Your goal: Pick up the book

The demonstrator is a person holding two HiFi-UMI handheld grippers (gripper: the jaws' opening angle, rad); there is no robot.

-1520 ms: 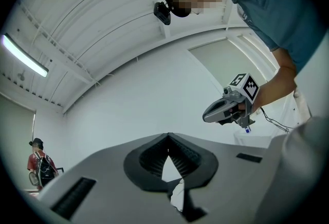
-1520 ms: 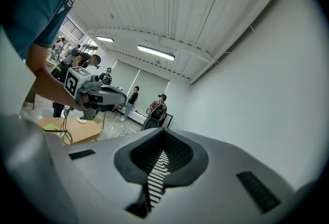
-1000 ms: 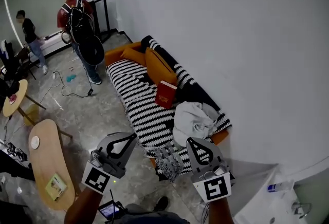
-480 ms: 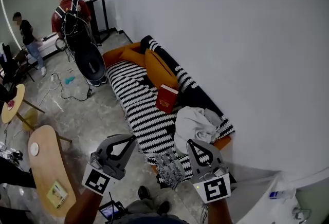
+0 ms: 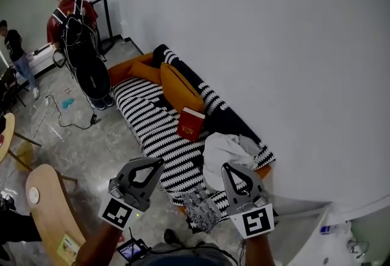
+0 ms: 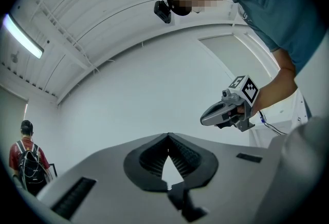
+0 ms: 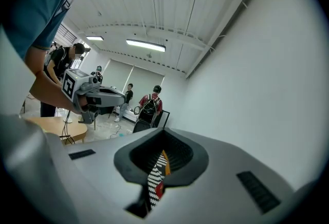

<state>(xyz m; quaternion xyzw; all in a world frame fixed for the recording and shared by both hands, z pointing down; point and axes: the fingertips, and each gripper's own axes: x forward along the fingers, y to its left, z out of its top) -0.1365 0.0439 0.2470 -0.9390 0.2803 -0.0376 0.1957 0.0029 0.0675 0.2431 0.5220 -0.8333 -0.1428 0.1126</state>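
A red book (image 5: 190, 124) stands on a black-and-white striped sofa (image 5: 152, 127), leaning against an orange cushion (image 5: 180, 89). My left gripper (image 5: 159, 161) is held low at the left, short of the sofa's near end, shut and empty. Held to its right, my right gripper (image 5: 225, 166) is over the sofa's near corner, also shut and empty. Both point level toward the sofa, well short of the book. In the right gripper view a sliver of striped sofa and the red book (image 7: 160, 187) shows through the loop behind the shut jaws.
A white cloth (image 5: 226, 150) lies heaped on the sofa's near end, between the book and me. A person with a backpack (image 5: 74, 30) stands at the sofa's far end. A wooden table (image 5: 50, 213) is at lower left. A cable (image 5: 64, 118) lies on the floor.
Both grippers have travelled forward with the person toward the sofa. The book now sits a little lower and further left in the head view. The jaws stay shut.
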